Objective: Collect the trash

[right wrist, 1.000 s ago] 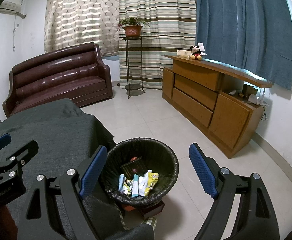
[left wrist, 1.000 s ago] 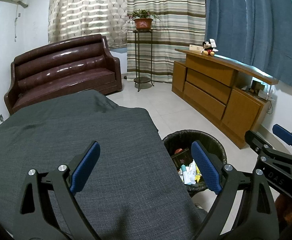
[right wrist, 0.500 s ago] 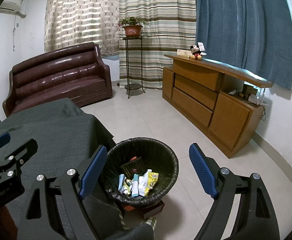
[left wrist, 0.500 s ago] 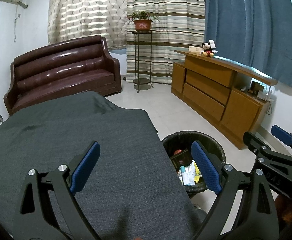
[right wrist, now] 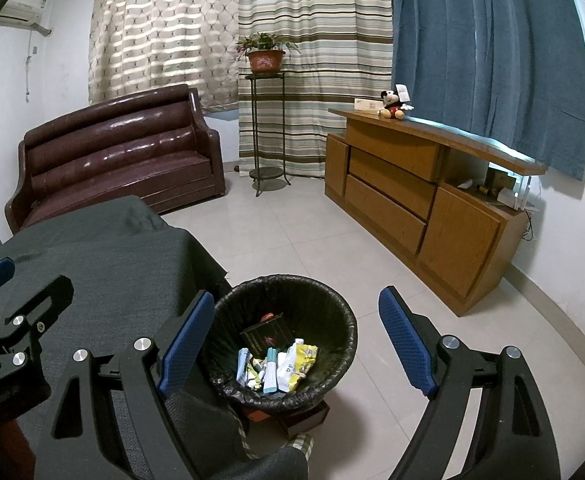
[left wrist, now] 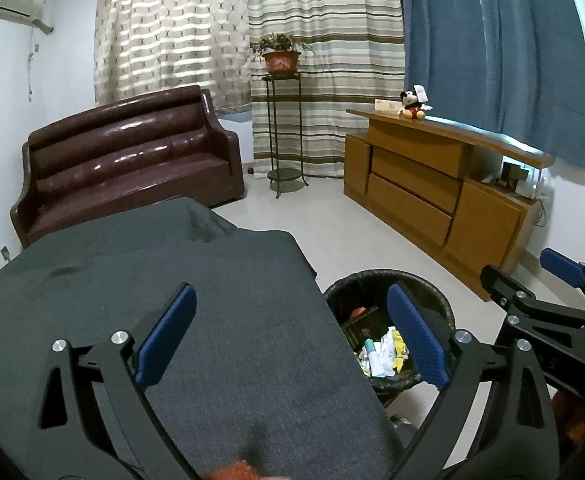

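While both jaws stand wide with nothing between them, the right gripper (right wrist: 296, 340) hangs above the black-lined trash bin (right wrist: 344, 344), which stands on the tiled floor just beside the corner of the grey-clothed table (right wrist: 104, 276). Inside the bin lie the collected wrappers and tubes (right wrist: 280, 368), with a dark booklet (right wrist: 266, 336) behind them at 12 o'clock. The left gripper (left wrist: 288, 336) is likewise spread and empty, poised over the tablecloth, with the bin at its 3 o'clock. No loose litter shows on the cloth or on the floor in either view, so the collecting looks close to done, though the near table edge is hidden by the gripper frames. The sensible step now is a check: sweep each camera slowly over the cloth and around the bin's foot, keeping the jaws apart and clear of the liner rim. Farther out, a brown leather sofa (right wrist: 116, 160) sits at 10 o'clock and a wooden sideboard (right wrist: 420, 200) at 2 o'clock.
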### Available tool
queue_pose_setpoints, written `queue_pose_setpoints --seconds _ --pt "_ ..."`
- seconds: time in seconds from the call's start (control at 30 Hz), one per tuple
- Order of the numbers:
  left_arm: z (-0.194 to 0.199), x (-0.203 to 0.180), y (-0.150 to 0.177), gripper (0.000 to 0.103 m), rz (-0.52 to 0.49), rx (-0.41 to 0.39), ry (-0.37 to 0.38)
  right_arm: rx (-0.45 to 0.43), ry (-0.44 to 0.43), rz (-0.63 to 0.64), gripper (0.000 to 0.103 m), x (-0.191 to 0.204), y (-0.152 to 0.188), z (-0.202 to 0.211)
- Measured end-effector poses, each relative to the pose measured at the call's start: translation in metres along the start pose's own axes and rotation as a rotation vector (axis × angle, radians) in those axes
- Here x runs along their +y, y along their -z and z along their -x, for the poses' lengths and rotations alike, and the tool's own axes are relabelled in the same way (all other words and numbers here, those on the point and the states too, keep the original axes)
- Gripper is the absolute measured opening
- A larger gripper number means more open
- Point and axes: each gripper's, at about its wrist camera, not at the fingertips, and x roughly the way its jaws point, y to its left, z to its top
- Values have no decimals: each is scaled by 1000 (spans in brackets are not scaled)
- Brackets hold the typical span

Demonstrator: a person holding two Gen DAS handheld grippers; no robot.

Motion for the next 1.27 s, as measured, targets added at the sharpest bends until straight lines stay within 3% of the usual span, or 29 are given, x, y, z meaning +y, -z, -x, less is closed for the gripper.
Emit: queue_pose_setpoints --seconds 1.03,1.27 --pt "-5 8 6 94 -27 -4 38 3 -1 1 82 -1 1 -1" --pt "-13 18 9 94 0 44 13 5 -1 5 82 -1 2 -1"
